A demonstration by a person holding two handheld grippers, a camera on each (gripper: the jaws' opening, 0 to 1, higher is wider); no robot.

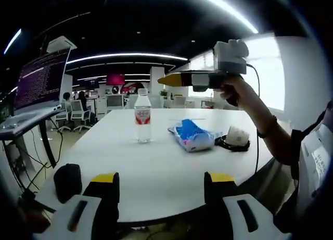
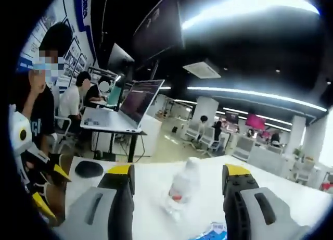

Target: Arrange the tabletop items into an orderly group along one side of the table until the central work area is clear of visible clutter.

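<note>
Beside the water bottle (image 1: 142, 116) on the bench (image 1: 156, 172), that blue packet (image 1: 191, 135) looks soft and crinkly; both tongs wide, pinch its edge.

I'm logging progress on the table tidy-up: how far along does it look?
Barely begun. The clear plastic water bottle, blue snack bag and white roll on a black ring sit mid-table, ungrouped. Both the left gripper and right gripper are open, holding nothing. Every item remains to be moved aside.
</note>
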